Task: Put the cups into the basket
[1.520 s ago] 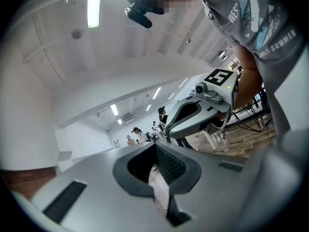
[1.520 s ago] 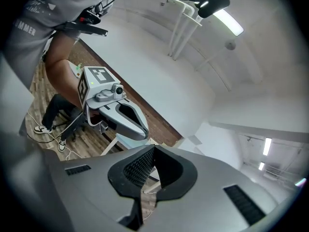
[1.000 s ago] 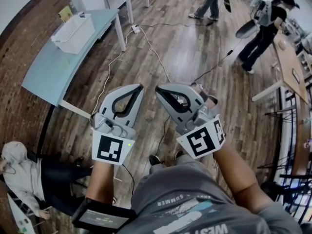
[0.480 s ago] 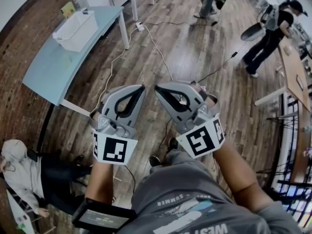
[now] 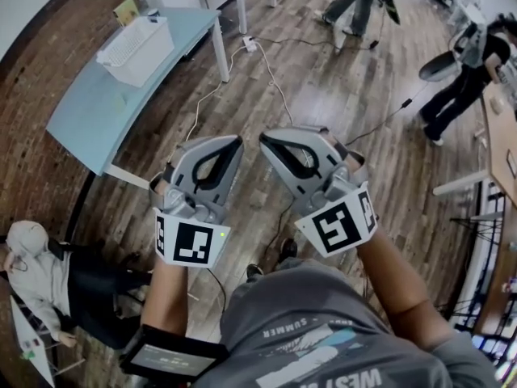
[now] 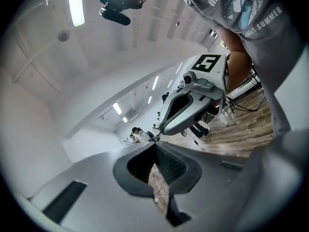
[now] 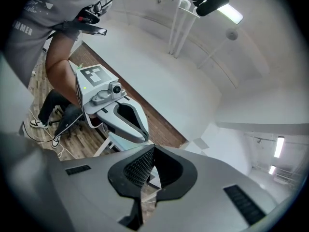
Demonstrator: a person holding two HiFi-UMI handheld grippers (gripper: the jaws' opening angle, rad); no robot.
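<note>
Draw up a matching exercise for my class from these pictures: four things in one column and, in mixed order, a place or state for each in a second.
Things:
1. basket
2. left gripper
3. seated person
4. standing person

Places or states:
A. upper right of the head view
B. on the light blue table
C. jaws shut, nothing held
D. lower left of the head view

Pairs: 1-B, 2-C, 3-D, 4-A

1 basket, 1 table, 1 left gripper, 1 right gripper.
</note>
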